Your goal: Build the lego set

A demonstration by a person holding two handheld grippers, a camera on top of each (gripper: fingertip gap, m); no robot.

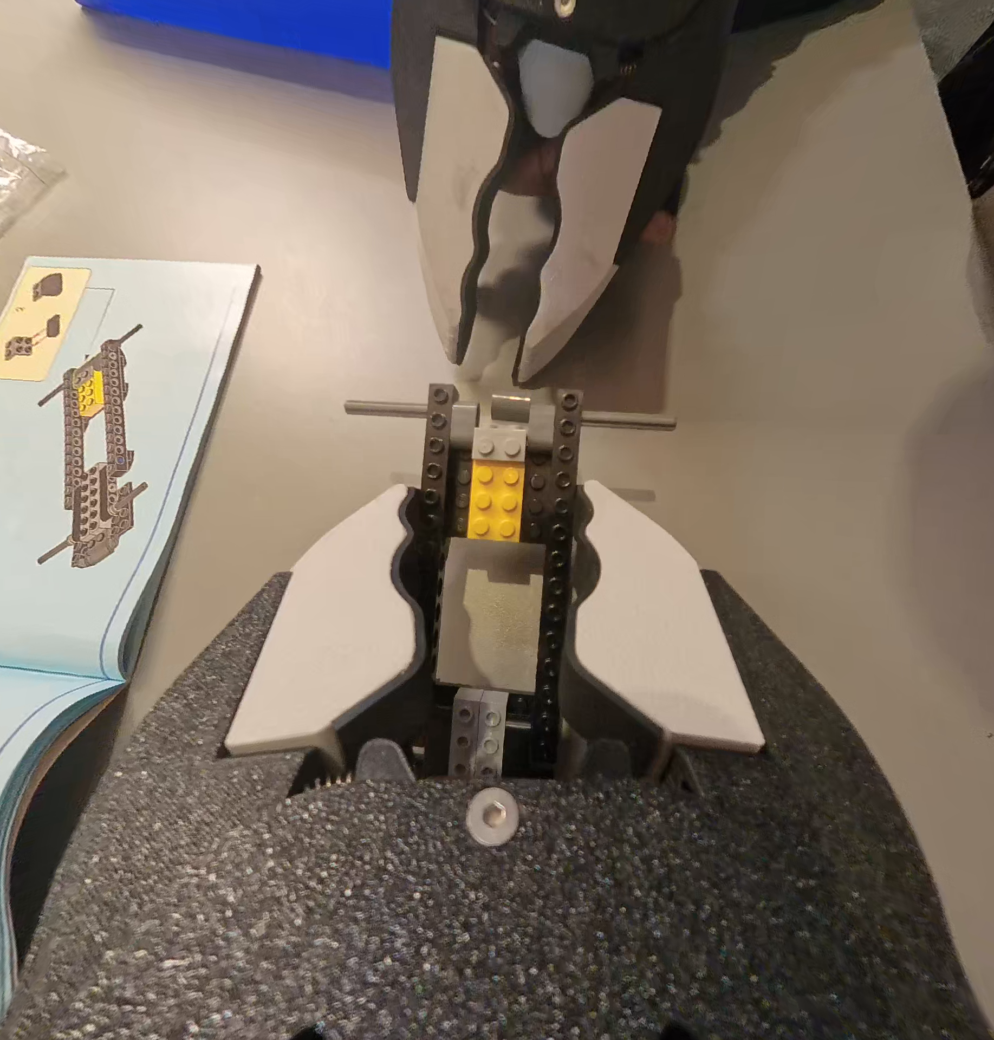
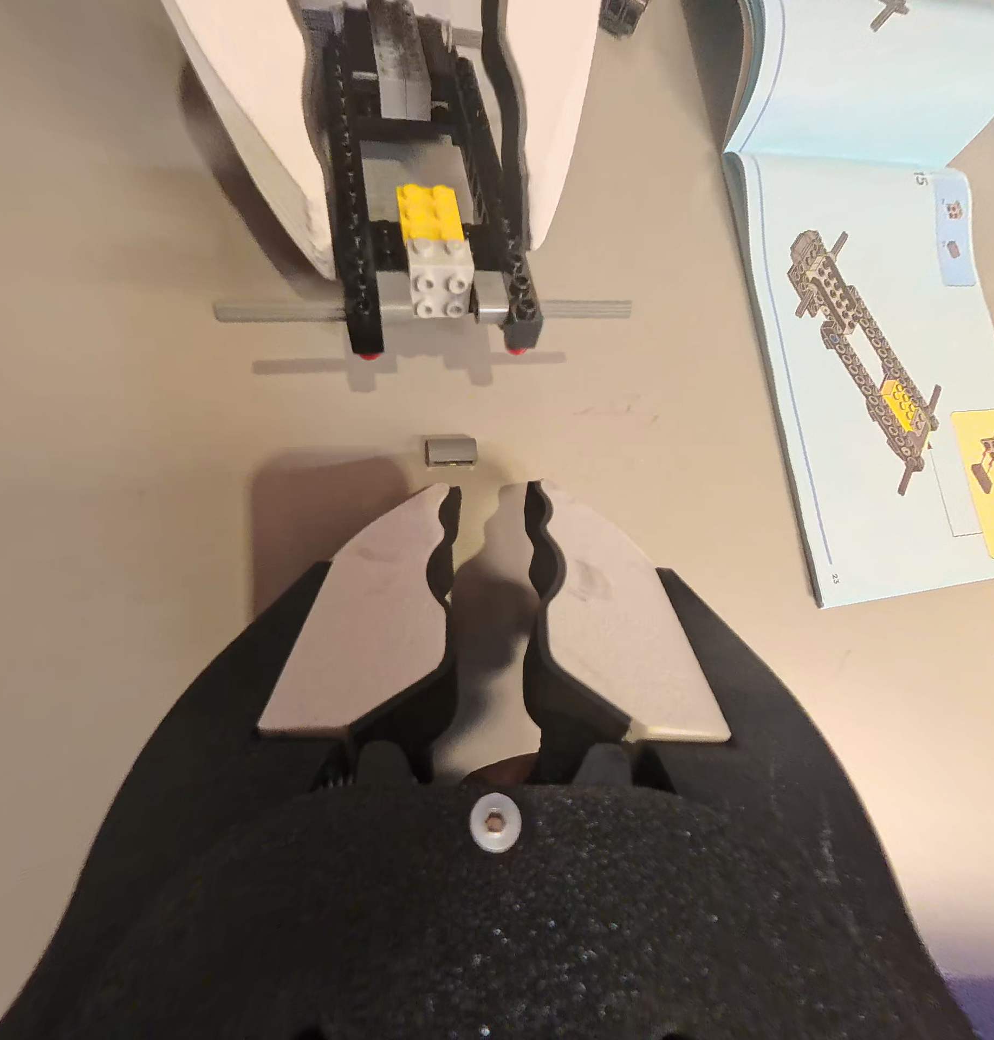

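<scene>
My left gripper is shut on a long brick chassis made of two black studded beams, its pads pressing on the beams' outer sides. The chassis carries a yellow brick, a light grey brick and a grey cross axle at its far end. In the right wrist view the chassis is held a little above the table. My right gripper is open with nothing between its pads. A small grey sleeve piece lies on the table just ahead of its fingertips. The right gripper also shows in the left wrist view, facing the chassis end.
An open light-blue instruction booklet lies beside the chassis; it also shows in the right wrist view. A blue box and a clear plastic bag sit at the far left. A dark object stands at the far right. Across from one pair of fingers to the other is roughly 7 centimeters.
</scene>
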